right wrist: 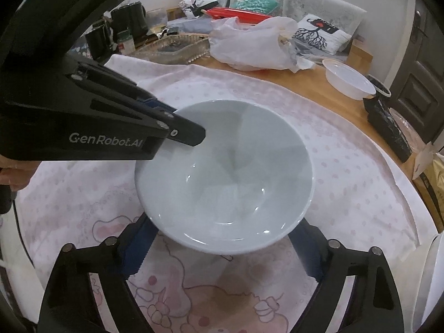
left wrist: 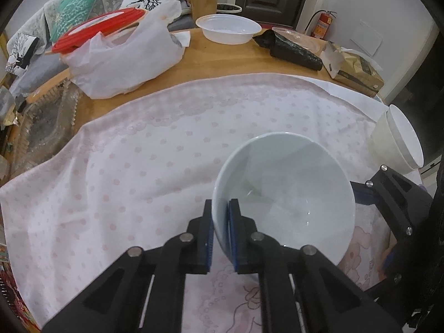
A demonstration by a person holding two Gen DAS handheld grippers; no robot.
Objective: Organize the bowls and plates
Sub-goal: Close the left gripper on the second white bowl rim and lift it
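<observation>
We have the pale bowl (left wrist: pixel 283 194) pinched by its rim in our left gripper (left wrist: pixel 221 233), over the pink cloth (left wrist: pixel 125 180). Right gripper (right wrist: pixel 222 249) spread wide around its base. Cream bowl (left wrist: pixel 399 138) waits at the table's right edge; nothing stacked yet, early.

The big bowl (left wrist: pixel 285 194) is pale blue-white and plain. The cloth (left wrist: pixel 138 166) under it is white with pink dots and pink cartoon drawings. Both grippers, left (left wrist: pixel 220 238) and right (right wrist: pixel 222 249), are black with blue pads. The table (left wrist: pixel 222 58) is light brown wood. A red lid (left wrist: pixel 97 27) sits on a white bag (left wrist: pixel 125 58).
</observation>
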